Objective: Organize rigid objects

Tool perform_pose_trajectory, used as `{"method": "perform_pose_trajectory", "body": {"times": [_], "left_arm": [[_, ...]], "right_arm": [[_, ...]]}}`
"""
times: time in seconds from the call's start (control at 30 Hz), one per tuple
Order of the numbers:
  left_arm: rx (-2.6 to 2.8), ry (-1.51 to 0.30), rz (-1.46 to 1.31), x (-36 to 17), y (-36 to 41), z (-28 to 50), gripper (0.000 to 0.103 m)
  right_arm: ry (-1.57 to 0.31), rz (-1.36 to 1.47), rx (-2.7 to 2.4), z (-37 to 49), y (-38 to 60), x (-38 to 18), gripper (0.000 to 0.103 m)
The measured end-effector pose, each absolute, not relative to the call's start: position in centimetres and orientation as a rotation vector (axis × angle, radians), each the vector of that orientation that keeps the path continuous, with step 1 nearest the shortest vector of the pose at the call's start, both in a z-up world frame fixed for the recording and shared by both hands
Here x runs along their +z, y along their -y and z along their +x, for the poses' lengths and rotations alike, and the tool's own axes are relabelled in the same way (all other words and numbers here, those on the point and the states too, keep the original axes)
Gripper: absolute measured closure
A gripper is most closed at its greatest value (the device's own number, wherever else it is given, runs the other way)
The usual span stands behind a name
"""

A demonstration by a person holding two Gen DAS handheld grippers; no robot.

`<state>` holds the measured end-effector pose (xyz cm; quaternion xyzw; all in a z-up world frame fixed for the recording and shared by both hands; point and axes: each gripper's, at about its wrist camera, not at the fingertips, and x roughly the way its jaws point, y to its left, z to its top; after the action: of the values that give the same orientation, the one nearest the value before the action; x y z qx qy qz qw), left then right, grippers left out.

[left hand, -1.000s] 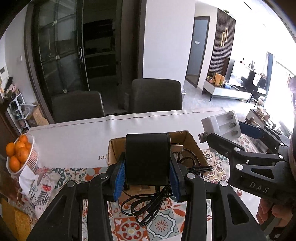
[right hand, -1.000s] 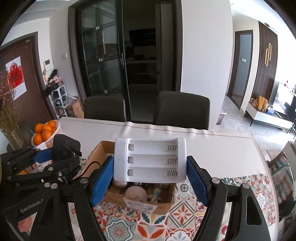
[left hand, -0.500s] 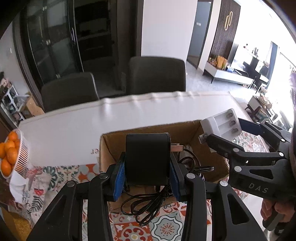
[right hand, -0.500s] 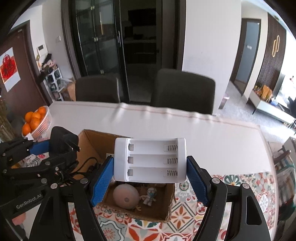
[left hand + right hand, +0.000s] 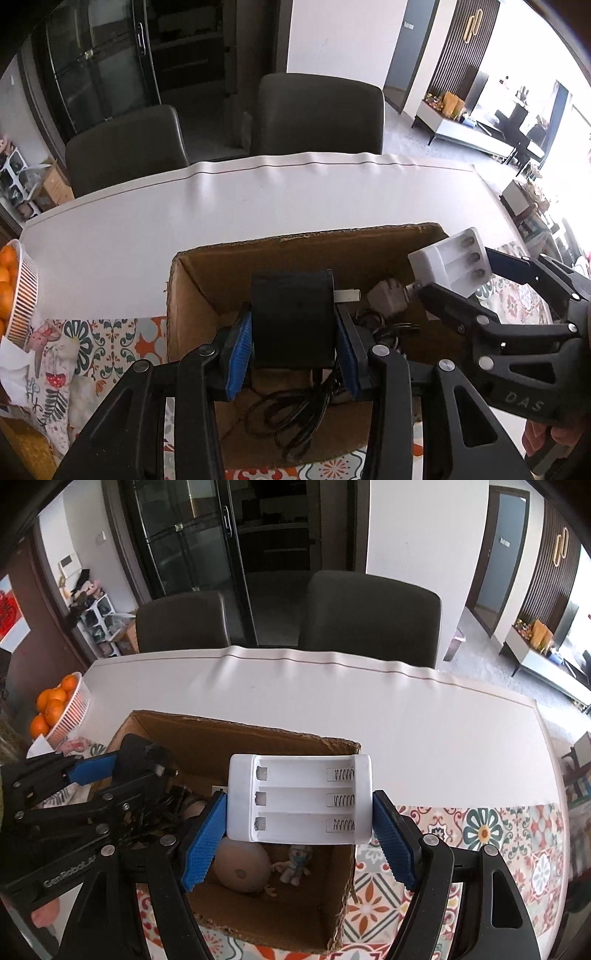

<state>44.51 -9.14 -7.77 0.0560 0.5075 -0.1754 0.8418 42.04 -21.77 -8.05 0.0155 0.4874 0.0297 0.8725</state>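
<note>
My left gripper (image 5: 293, 354) is shut on a black power adapter (image 5: 293, 317) whose black cable (image 5: 291, 417) hangs into the open cardboard box (image 5: 295, 240). My right gripper (image 5: 299, 834) is shut on a white battery charger (image 5: 299, 799) with three empty slots, held over the box's right half (image 5: 340, 904). Each gripper shows in the other's view: the right one with the charger (image 5: 452, 266), the left one with the adapter (image 5: 140, 757). Inside the box lie a beige round object (image 5: 242, 867), a small figurine (image 5: 295, 864) and a white plug (image 5: 388, 295).
The box stands on a patterned mat (image 5: 480, 830) on a white table (image 5: 295, 690). A white basket of oranges (image 5: 62, 705) is at the table's left edge. Two dark chairs (image 5: 369, 620) stand behind the table.
Both grippers have moved forward and tilted down over the box with their objects still held. The box interior now fills more of both views.
</note>
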Motion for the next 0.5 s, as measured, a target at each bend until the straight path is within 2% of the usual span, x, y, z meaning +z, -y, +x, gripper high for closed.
{"method": "perform_pose_trajectory", "body": {"times": [0.03,0.17,0.33,0.43,0.5], "left_arm": [[-0.366,-1.063,0.119,-7.7,9.1,44.5,0.061],[-0.330,-1.015,0.146,-6.8,8.7,44.3,0.046],[-0.228,-0.971,0.177,-5.6,7.5,43.3,0.040],[-0.166,-0.931,0.187,-4.6,6.5,42.2,0.028],[-0.126,-0.896,0.194,-4.0,6.0,41.4,0.025]], "right_arm": [[-1.020,0.035,0.064,42.1,21.7,-8.1,0.026],[-1.030,0.040,0.070,42.4,21.7,-8.3,0.026],[-1.024,0.038,0.069,42.3,21.2,-8.0,0.026],[-1.021,0.035,0.071,42.1,20.9,-7.6,0.026],[-1.019,0.029,0.057,41.7,20.5,-7.3,0.026]]}}
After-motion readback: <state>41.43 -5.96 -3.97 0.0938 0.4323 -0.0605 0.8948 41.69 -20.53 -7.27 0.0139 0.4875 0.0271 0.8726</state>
